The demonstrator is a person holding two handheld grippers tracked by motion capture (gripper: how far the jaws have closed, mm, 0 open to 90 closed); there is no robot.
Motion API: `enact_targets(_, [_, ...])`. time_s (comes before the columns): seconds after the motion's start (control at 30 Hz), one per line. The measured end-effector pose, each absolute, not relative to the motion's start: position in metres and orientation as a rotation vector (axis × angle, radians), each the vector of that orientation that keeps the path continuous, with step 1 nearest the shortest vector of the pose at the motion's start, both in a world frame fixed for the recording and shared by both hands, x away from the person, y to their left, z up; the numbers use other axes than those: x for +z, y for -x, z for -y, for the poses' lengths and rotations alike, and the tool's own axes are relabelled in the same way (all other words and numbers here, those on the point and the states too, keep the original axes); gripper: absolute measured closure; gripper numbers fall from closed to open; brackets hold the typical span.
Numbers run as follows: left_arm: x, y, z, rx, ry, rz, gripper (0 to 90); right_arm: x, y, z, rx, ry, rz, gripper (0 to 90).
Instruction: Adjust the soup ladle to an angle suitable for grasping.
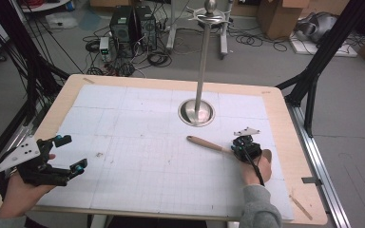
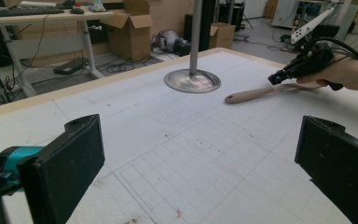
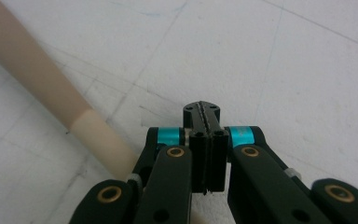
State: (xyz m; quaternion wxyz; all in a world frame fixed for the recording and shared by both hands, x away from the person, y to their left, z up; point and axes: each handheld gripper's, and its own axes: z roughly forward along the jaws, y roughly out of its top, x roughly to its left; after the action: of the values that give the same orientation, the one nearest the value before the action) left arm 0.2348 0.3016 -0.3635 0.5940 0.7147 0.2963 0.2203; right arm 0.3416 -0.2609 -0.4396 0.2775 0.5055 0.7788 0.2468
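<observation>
On the near left of the counter (image 1: 123, 95), at about 8 o'clock from its middle, the left gripper (image 1: 71, 153) sits in the person's left hand (image 1: 21, 192), angled toward 2 o'clock. Its jaws are spread wide with nothing between them; the left gripper view shows their flat, matt black pads standing apart over the bare surface. A pale grey three-cornered plate rides on top of the tool.

At about 4 o'clock from the middle, the right hand (image 1: 254, 171) holds the right gripper (image 1: 241, 148) low, pointing toward 11 o'clock. In the right gripper view its jaws are pressed together, pad against pad, with nothing pinched between them. Just beside them to the left lies the wooden spoon (image 1: 209, 144), a smooth round handle in two tones of tan, flat on the counter with its handle end pointing to 10 o'clock. Whether the gripper touches it cannot be told.

The counter top is a white gridded mat, lightly scuffed, framed by a pale wood edge.

Farther off, at about 1 o'clock from the middle, stands a polished metal stand (image 1: 197, 113): a round dished base and a slim upright pole topped by a ball.
</observation>
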Motion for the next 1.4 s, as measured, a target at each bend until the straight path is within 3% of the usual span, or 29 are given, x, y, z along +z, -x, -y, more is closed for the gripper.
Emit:
enact_targets(0.73, [-0.364, -0.237, -0.299, 0.503, -1.66, -0.681, 1.8, -0.435, -0.33, 0.266, 0.755, -1.542, -2.095, 90.0])
enact_targets(1.4, [-0.364, -0.24, -0.296, 0.496, -1.663, -0.678, 1.8, -0.434, -0.319, 0.275, 0.585, -1.526, -2.088, 90.0])
